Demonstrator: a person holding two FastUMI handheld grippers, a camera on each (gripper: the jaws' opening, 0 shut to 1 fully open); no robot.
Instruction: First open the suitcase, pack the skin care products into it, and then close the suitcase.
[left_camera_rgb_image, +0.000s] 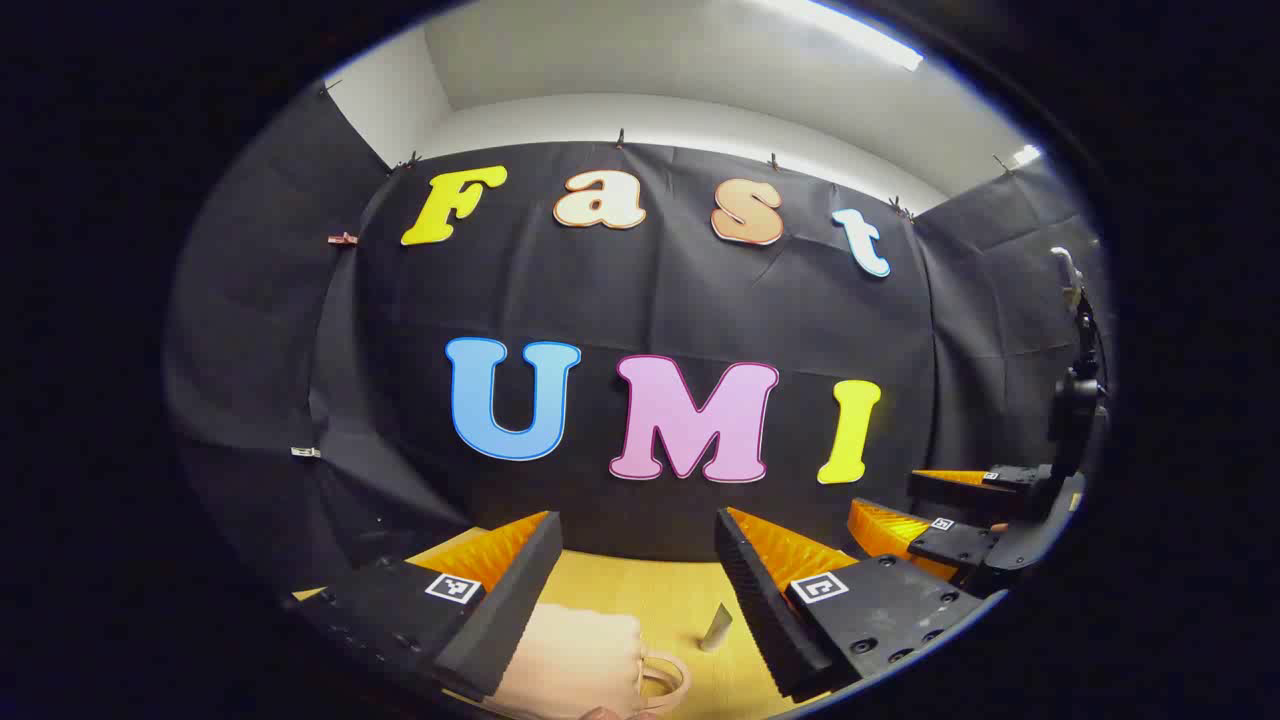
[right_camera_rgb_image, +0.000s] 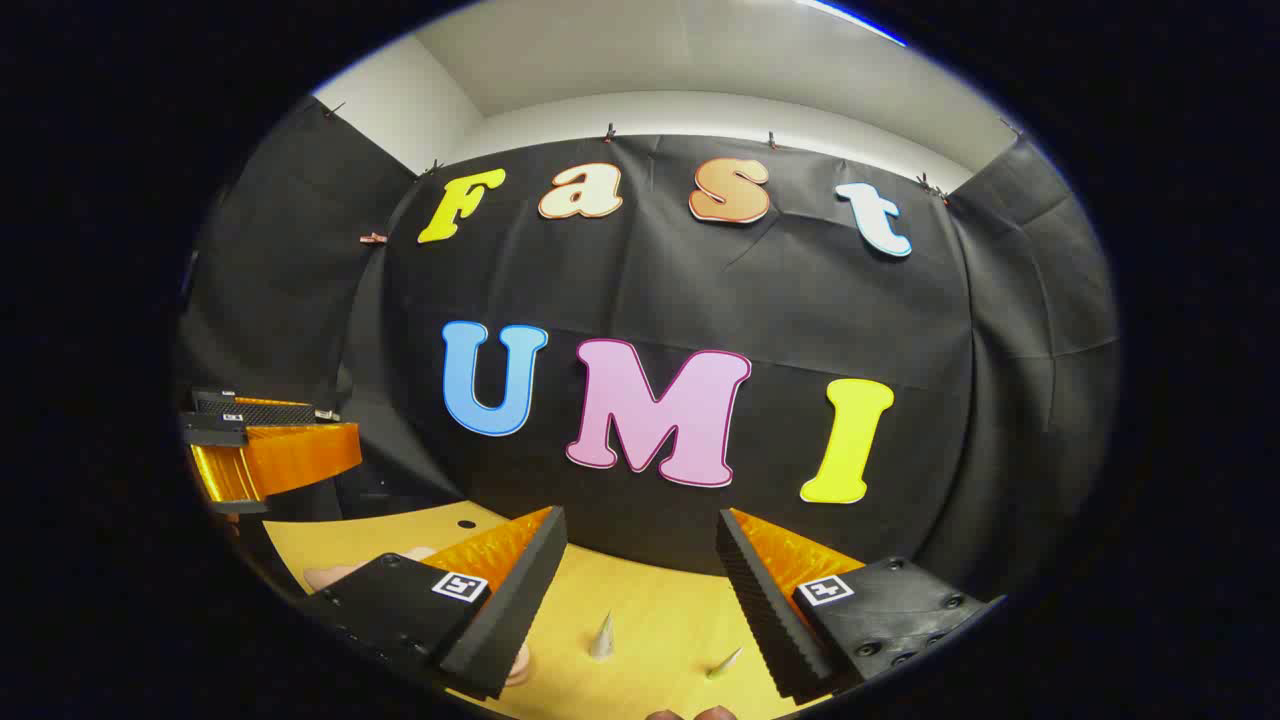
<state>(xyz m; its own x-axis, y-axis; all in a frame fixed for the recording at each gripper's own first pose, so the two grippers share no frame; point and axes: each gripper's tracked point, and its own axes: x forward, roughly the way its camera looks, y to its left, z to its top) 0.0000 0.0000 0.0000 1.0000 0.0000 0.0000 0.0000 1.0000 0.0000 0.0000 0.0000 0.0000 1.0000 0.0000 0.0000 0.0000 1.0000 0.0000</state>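
- Left gripper view: left gripper (left_camera_rgb_image: 635, 600), jaws apart and empty, hovers above the pink suitcase (left_camera_rgb_image: 575, 660) at 6 o'clock, handle toward 4 o'clock. A small tube (left_camera_rgb_image: 716, 628) stands just right on the table (left_camera_rgb_image: 650, 590). Right gripper (left_camera_rgb_image: 935, 510) sits at 3 o'clock.
- Right gripper view: right gripper (right_camera_rgb_image: 640, 590), jaws apart, empty; two tubes (right_camera_rgb_image: 602, 637) at 6 o'clock; suitcase at 8 o'clock, nearer the left gripper.

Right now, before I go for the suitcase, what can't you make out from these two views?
- Suitcase, left gripper view: cut off by the bottom edge, partly behind the left gripper; latch unseen.
- Skin care tubes, right gripper view: too small to identify.
- Right gripper: open, nothing between its fingers.
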